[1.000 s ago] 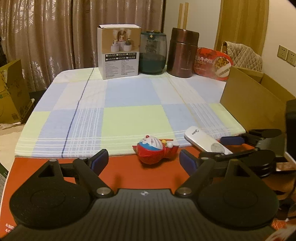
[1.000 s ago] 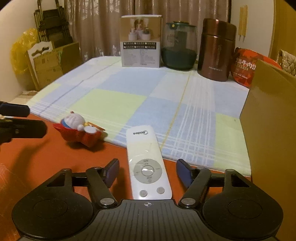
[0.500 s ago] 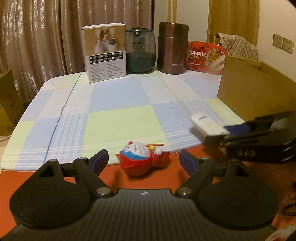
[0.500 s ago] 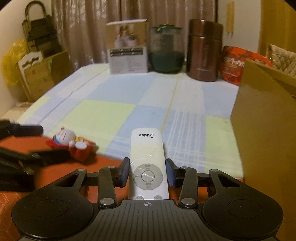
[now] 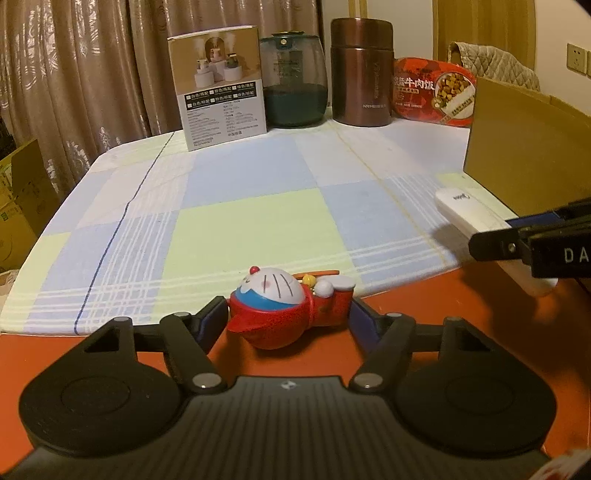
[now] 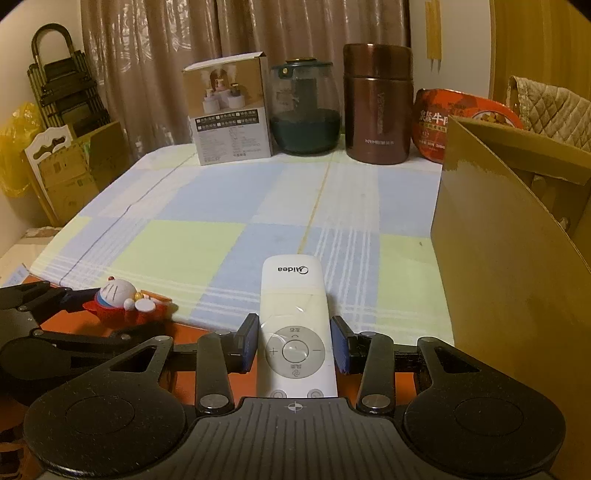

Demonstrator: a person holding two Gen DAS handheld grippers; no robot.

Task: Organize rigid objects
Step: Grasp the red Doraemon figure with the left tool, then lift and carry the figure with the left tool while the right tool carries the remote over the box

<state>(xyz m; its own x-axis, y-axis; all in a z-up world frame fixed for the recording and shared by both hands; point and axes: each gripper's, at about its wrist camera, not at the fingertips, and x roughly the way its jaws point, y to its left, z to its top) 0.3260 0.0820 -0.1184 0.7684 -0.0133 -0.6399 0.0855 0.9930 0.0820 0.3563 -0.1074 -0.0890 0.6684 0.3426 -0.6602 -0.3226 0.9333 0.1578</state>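
Presently left gripper [image 5: 288,319] jaws closing around red toy figure [image 5: 286,306], contact unclear; right gripper [image 6: 294,345] clamped on white remote [image 6: 293,328], lifted off orange surface [image 5: 443,295].

Brown patterned curtains [image 5: 92,74] hang behind a tabletop [image 5: 240,192] covered by a checked cloth of pale blue, green and white. A cream wall [image 5: 561,33] on the right carries a socket [image 5: 577,58]. Cardboard boxes [image 6: 70,177] lean in the left corner. The light is dim and warm.
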